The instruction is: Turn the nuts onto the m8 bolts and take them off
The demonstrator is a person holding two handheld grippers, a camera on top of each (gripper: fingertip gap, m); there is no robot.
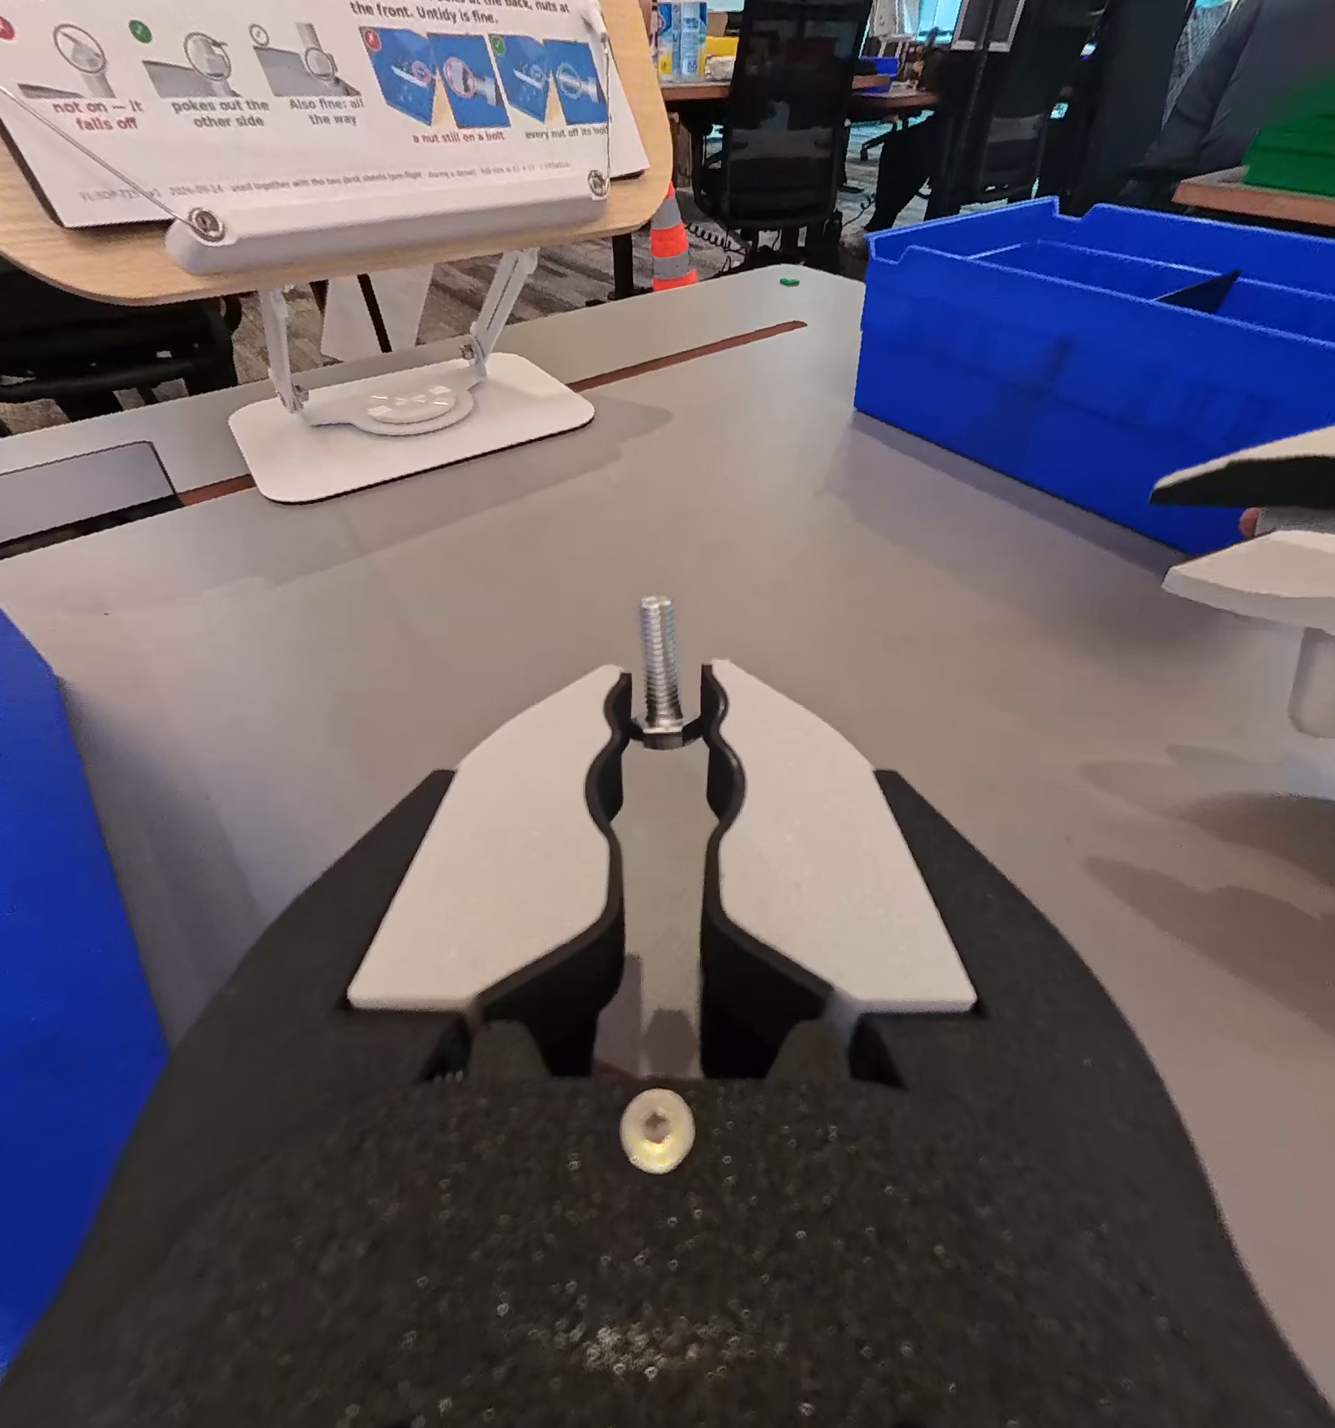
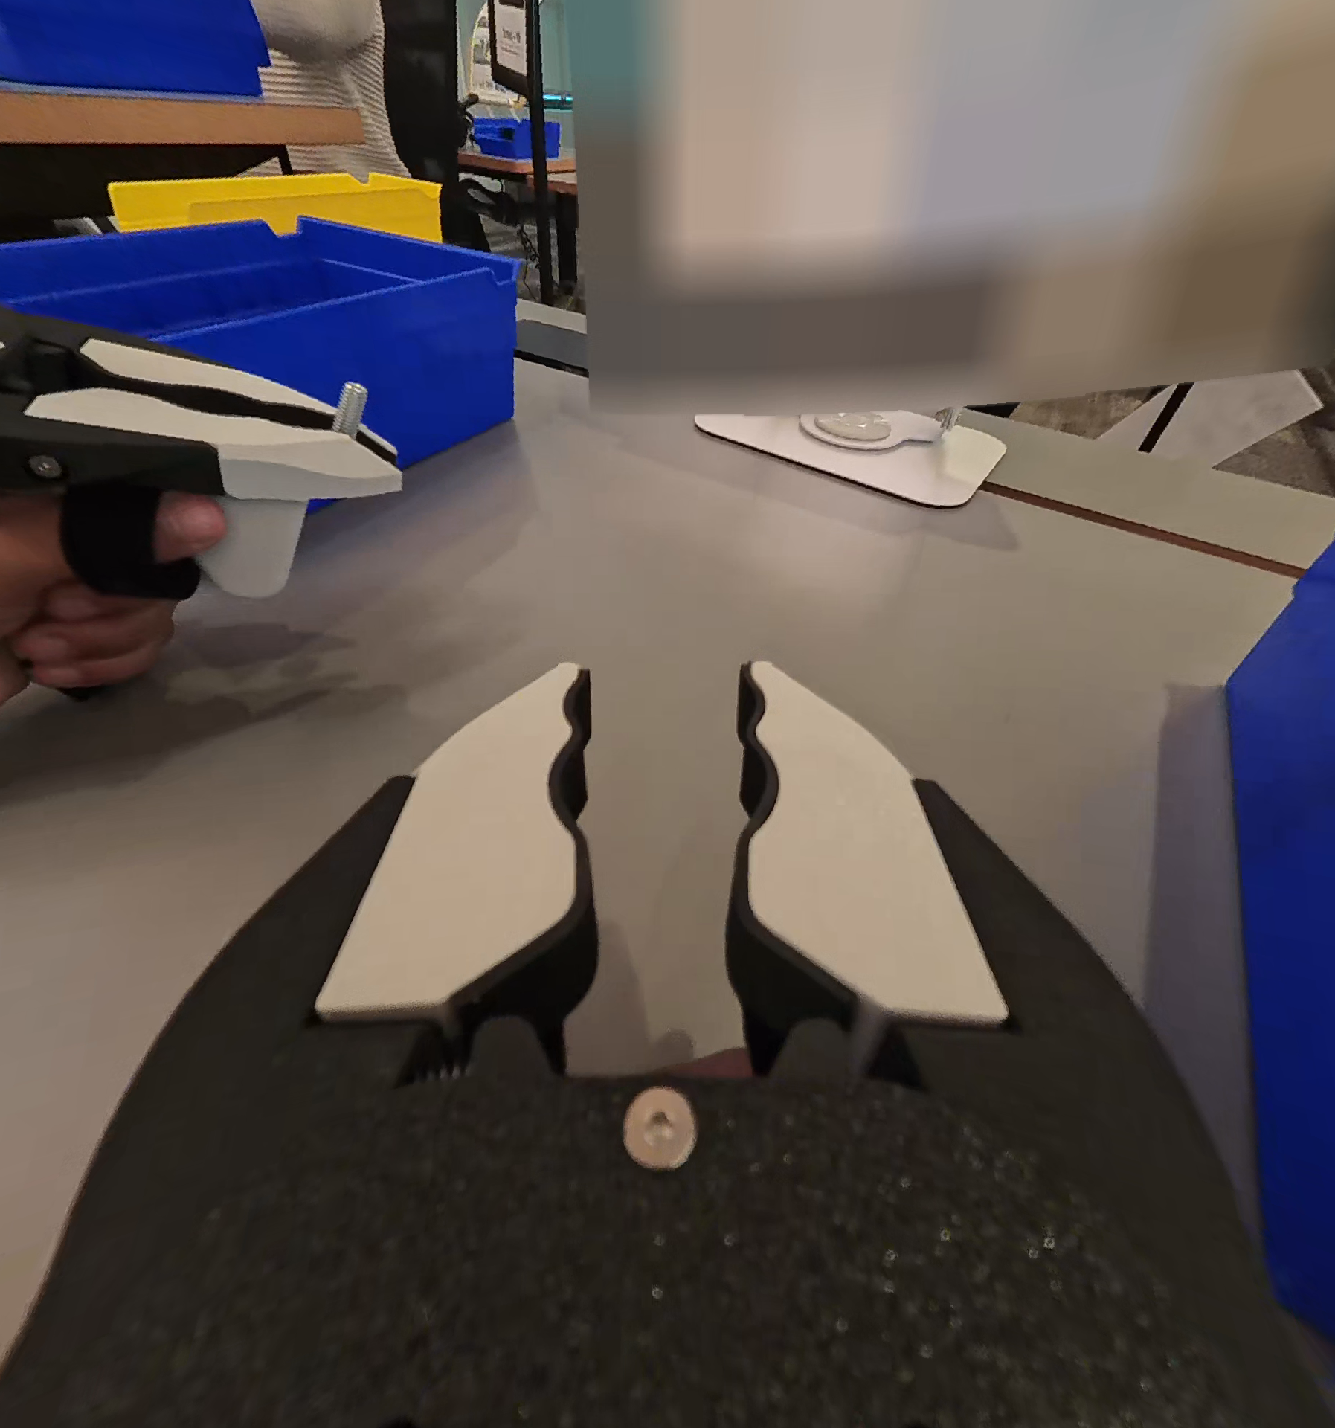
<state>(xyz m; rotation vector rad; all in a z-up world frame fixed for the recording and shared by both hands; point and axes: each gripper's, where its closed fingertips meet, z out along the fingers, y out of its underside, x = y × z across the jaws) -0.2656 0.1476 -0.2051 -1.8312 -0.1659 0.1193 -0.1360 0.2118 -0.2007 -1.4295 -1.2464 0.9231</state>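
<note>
Left hand-held gripper [image 1: 662,688] is pinching an M8 bolt [image 1: 659,657] by the head, near the fingertips; the threaded shank stands upright and bare, no nut on it. The bolt is the landmark here. It is held above the grey table [image 1: 842,695], in front of the white stand [image 1: 409,421] that carries an instruction sheet [image 1: 316,108], and the blue bin [image 1: 1097,371] lies beyond it toward the right. Right hand-held gripper [image 2: 664,695] is spread and holds nothing; in the left wrist view it shows to the right of the bolt, well apart from it. No nut is visible in either view, so the next step is probably fetching one. Risks, as judged: the grip takes only the head, so sideways push from a nut meeting the thread could tip the shank or let the bolt slip out onto the table. A nut brought in tilted could cross-thread or fall. A hex nut may also roll between smooth pads. Writing: the sheet bears printed captions, small pictures, and red and green marks; wording not recorded. No brand or label legible on the bins or grippers.
</note>
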